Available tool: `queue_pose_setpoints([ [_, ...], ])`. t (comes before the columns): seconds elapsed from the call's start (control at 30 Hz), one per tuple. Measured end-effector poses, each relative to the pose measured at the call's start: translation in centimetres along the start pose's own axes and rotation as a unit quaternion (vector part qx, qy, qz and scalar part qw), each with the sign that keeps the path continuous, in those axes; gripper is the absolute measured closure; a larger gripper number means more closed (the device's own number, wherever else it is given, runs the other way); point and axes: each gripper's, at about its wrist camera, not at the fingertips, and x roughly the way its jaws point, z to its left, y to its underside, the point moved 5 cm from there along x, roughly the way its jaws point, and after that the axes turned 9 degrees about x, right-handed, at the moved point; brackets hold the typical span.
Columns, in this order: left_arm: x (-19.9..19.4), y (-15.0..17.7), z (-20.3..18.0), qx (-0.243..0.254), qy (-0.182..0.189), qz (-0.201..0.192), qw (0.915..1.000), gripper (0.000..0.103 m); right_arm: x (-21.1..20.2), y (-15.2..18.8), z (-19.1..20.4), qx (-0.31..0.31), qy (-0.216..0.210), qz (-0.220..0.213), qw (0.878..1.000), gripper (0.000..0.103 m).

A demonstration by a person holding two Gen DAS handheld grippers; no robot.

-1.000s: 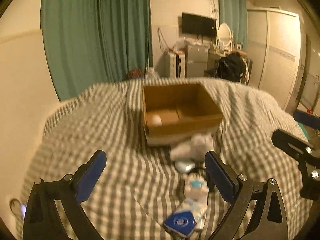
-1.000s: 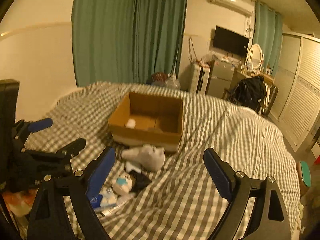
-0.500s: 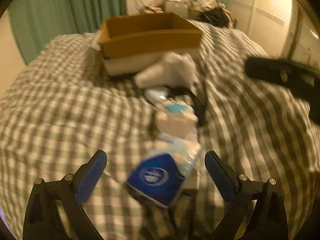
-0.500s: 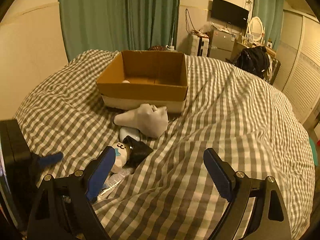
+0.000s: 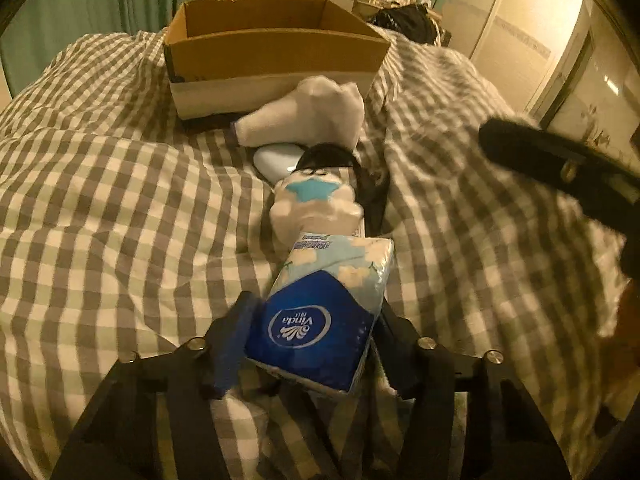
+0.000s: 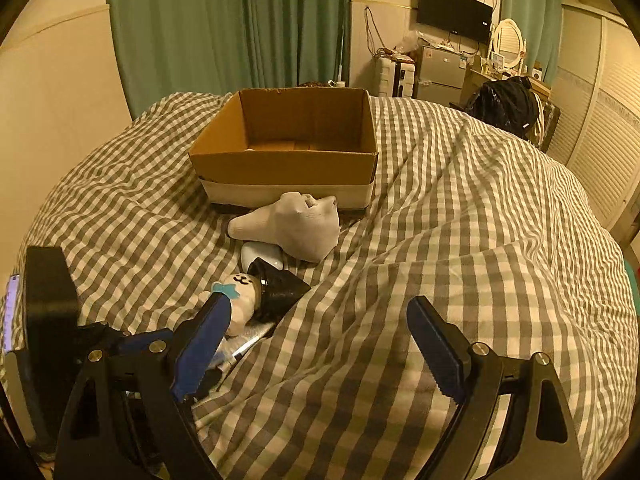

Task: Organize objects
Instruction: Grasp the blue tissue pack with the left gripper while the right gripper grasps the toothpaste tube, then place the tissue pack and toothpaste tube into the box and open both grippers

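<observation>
The left gripper (image 5: 310, 334), dropped from above, is closing around the tissue pack (image 5: 320, 312) before the cardboard box (image 5: 272, 52); pickup begins; the right gripper (image 6: 320, 344) hangs wide, empty.

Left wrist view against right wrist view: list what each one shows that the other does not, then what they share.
Only the left wrist view shows the blue tissue pack face-on, lying between the closing jaws of the left gripper.

Only the right wrist view shows the inside of the cardboard box, the television and the right gripper, jaws wide apart over bare checked bedding.

Both show the box, the white sock, the small plush toy and the dark strap beside it.
</observation>
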Motion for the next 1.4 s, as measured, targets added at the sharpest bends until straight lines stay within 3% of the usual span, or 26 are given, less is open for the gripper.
queue_pose_setpoints([
  [0.2, -3.1, -1.3, 2.4, -0.019, -0.013, -0.045, 0.9987, 0.047, 0.3, 0.2, 0.4, 0.004, 0.001, 0.007, 1.0, 0.013],
  [0.33, -4.4, -2.1, 4.8, -0.019, -0.072, -0.062, 0.9953, 0.047, 1.0, 0.7, 1.4, 0.002, -0.004, 0.022, 1.0, 0.013],
  [0.53, -4.9, -2.5, 6.8, -0.015, -0.12, -0.075, 0.9899, 0.047, 3.4, 2.4, 4.7, -0.025, -0.011, 0.066, 0.997, 0.014],
  [0.6, -4.7, -2.6, 7.2, -0.017, -0.12, -0.076, 0.9897, 0.046, 4.5, 3.3, 5.9, -0.035, -0.021, 0.088, 0.995, 0.021],
  [0.67, -4.3, -2.5, 7.5, -0.02, -0.115, -0.078, 0.9901, 0.046, 5.7, 4.2, 6.6, -0.039, -0.024, 0.111, 0.993, 0.038],
  [0.73, -4.1, -2.4, 7.8, -0.023, -0.114, -0.078, 0.9901, 0.046, 7.1, 5.2, 6.6, -0.033, -0.021, 0.138, 0.99, 0.046],
  [0.87, -4.1, -1.9, 8.5, -0.039, -0.103, -0.079, 0.9908, 0.046, 8.6, 6.8, 7.0, -0.043, -0.01, 0.165, 0.985, 0.049],
  [1.1, -4.4, -1.4, 8.9, -0.053, -0.096, -0.082, 0.9906, 0.046, 9.0, 7.4, 7.8, -0.052, -0.018, 0.171, 0.984, 0.061],
  [1.23, -4.6, -1.3, 8.6, -0.049, -0.102, -0.083, 0.9902, 0.046, 8.0, 7.5, 8.0, -0.056, -0.025, 0.153, 0.986, 0.076],
  [1.4, -4.9, -1.2, 8.3, -0.039, -0.107, -0.084, 0.99, 0.046, 5.9, 6.8, 7.6, -0.046, -0.042, 0.128, 0.99, 0.086],
])
